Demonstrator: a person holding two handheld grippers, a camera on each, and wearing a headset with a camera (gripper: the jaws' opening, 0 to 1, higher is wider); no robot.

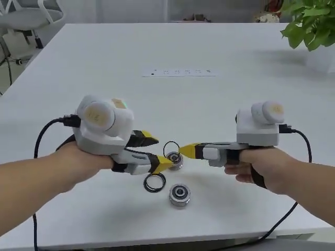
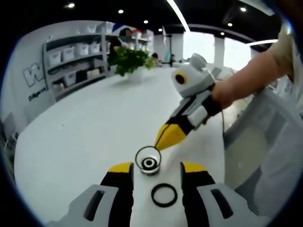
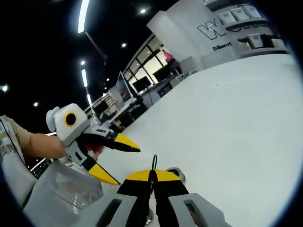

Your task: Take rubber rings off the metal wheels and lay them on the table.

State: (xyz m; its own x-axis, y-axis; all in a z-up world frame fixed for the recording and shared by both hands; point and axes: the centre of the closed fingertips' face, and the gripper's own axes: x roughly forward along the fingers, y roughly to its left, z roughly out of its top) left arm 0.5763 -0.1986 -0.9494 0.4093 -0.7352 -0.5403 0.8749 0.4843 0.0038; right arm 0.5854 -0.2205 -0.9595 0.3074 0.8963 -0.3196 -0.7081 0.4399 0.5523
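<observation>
My right gripper (image 1: 184,150) is shut on a thin black rubber ring (image 1: 170,149), which it holds up just above a metal wheel (image 1: 176,161). The wheel (image 2: 148,163) sits on the white table between the open jaws of my left gripper (image 1: 157,150), and the jaws are not touching it. In the right gripper view the ring (image 3: 154,163) stands edge-on between the shut yellow tips of my right gripper (image 3: 152,176). A second rubber ring (image 1: 154,182) lies flat on the table. Beside it, a second wheel (image 1: 179,194) still wears its black ring.
A strip of sockets (image 1: 180,72) is set into the table (image 1: 220,104) farther back. A potted plant (image 1: 309,23) stands at the far right corner and an office chair (image 1: 26,21) at the far left. Cables trail from both grippers over the near edge.
</observation>
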